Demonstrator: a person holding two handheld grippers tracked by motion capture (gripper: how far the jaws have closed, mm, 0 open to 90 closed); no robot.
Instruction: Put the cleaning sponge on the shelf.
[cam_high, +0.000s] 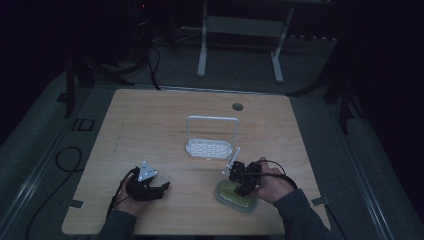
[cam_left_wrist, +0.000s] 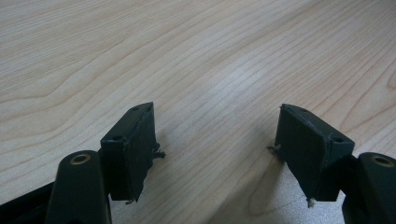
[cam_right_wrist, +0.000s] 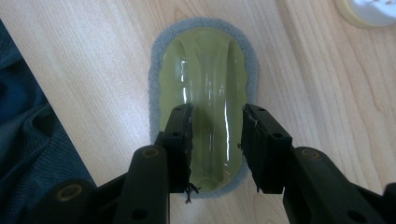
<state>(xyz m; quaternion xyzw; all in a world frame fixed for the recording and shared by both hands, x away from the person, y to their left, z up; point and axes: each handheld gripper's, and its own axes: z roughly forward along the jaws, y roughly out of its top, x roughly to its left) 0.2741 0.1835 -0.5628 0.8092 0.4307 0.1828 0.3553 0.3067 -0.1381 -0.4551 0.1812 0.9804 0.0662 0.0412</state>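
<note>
I've got my right gripper (cam_right_wrist: 215, 140) low over the oval yellow-green scrubber with its grey felt rim (cam_right_wrist: 203, 79), jaws parted either side of its glossy raised grip, not yet closed on it. The scrubber lies near the front edge of the pale wooden table (cam_high: 150, 115). My left gripper (cam_left_wrist: 215, 140) rests wide open over bare wood. Beyond the right gripper stands the white perforated rack with a tall hoop handle (cam_high: 211, 135), open tabletop around it.
</note>
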